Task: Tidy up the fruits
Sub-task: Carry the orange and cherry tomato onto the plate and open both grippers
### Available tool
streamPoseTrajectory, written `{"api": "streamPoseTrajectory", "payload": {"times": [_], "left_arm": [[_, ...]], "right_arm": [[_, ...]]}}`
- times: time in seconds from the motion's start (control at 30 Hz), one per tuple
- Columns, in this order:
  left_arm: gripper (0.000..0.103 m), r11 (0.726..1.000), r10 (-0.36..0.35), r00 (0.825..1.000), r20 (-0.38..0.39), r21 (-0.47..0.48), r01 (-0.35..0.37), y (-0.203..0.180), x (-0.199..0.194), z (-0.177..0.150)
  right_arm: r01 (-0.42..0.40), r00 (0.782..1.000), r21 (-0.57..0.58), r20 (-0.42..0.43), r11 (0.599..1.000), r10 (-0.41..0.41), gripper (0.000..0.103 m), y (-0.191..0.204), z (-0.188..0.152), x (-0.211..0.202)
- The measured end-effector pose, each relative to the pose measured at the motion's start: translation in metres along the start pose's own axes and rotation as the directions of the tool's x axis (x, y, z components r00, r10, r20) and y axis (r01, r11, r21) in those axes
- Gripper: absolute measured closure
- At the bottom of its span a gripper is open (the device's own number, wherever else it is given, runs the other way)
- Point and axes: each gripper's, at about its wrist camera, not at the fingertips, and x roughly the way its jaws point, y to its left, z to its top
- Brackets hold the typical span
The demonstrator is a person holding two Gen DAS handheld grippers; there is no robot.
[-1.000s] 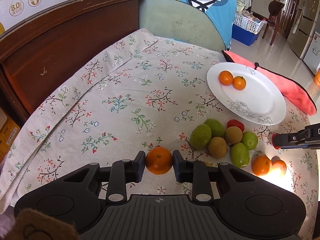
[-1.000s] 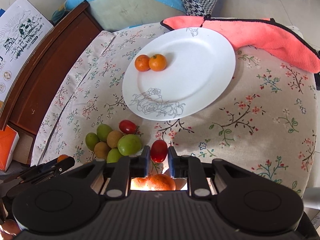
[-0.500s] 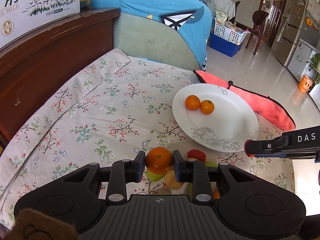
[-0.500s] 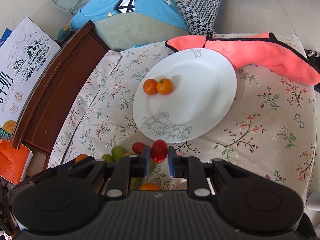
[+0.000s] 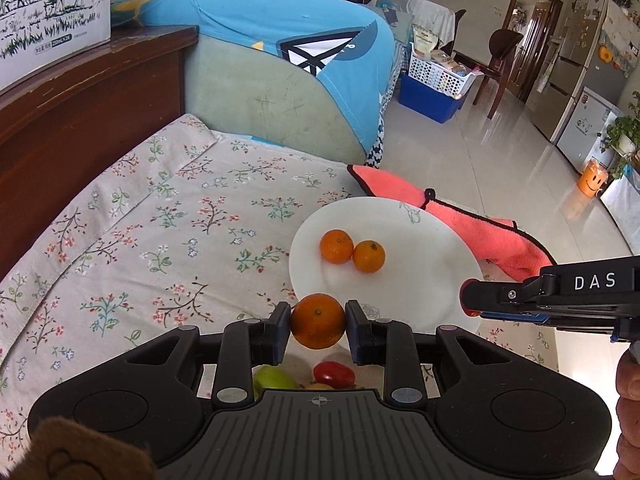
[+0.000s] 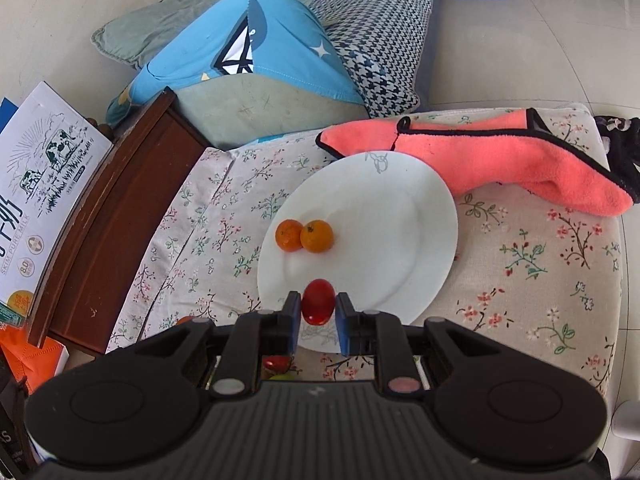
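Oranges (image 5: pixel 352 251), two, plated ahead; left hand-held gripper (image 5: pixel 318 322) pinches a third, right hand-held gripper (image 6: pixel 318 307) a tomato (image 6: pixel 318 301); others remain below.

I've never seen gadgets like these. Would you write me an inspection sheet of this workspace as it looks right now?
Surface: floral cloth covering the table, lying flat.
Job's things: white plate holding two small oranges, touching each other; a green fruit and a red tomato on the cloth below the left tool.
Clutter: pink towel beside the plate's far edge.
Grippers: left tool shut on an orange; right tool shut on a red fruit, over the plate's near rim.
Cables: nothing seen.
Surroundings: wooden headboard, milk carton box, blue cushion, tiled floor.
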Motion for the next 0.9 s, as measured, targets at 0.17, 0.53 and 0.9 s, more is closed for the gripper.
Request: {"api": "streamPoseTrajectory", "payload": {"times": [0.17, 0.53, 0.9], "left_arm": [[0.076, 1.0, -0.011, 1.0, -0.007, 0.021, 0.011, -0.012, 0.019, 0.01], [0.076, 1.0, -0.003, 0.999, -0.04, 0.022, 0.004, -0.018, 0.058, 0.019], [0.076, 1.0, -0.013, 0.999, -0.052, -0.002, 0.013, -0.015, 0.08, 0.026]], "right_arm": [[-0.008, 1.0, 0.016, 0.025, 1.0, 0.008, 0.084, -0.001, 0.014, 0.008], [0.012, 0.999, 0.071, 0.043, 0.997, -0.015, 0.084, -0.01, 0.038, 0.044], [0.032, 0.999, 0.127, 0.019, 0.991, -0.034, 0.084, -0.022, 0.053, 0.085]]}}
